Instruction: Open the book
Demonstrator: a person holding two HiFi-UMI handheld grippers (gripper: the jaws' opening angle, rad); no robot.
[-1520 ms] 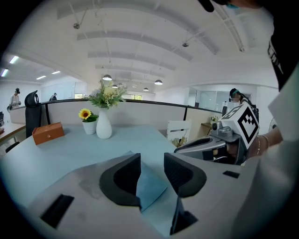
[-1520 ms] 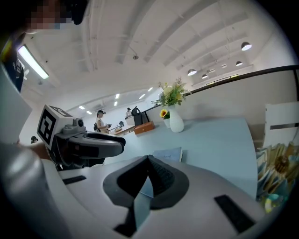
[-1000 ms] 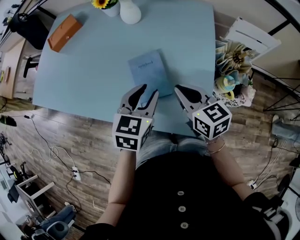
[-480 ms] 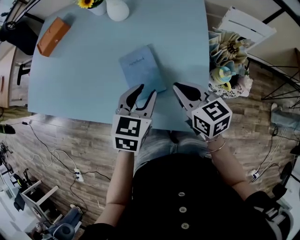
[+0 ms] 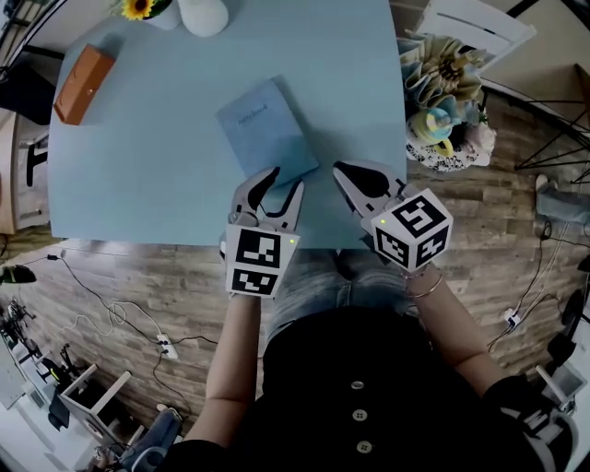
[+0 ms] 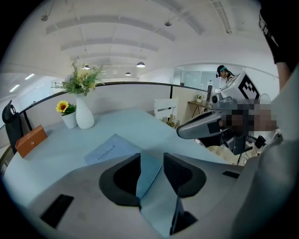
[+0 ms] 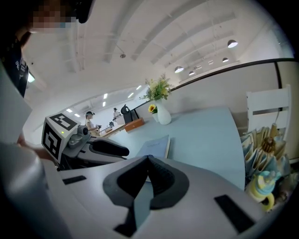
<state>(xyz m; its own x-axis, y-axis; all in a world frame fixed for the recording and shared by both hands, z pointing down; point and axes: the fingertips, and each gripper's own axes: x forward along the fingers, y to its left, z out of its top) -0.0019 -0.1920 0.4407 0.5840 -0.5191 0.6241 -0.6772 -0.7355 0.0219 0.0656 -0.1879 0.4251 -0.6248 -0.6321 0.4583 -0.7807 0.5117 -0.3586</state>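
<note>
Pale-blue, matte, flat book lies closed; left claw gapes empty, right claw pinched shut.

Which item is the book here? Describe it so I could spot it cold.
Start from the light blue table that fills the upper head view. Towards its near edge, about mid-width, lies the book, flat and closed. It is the only thin blue-grey slab there; the orange box and white vase sit at the far side.
</note>
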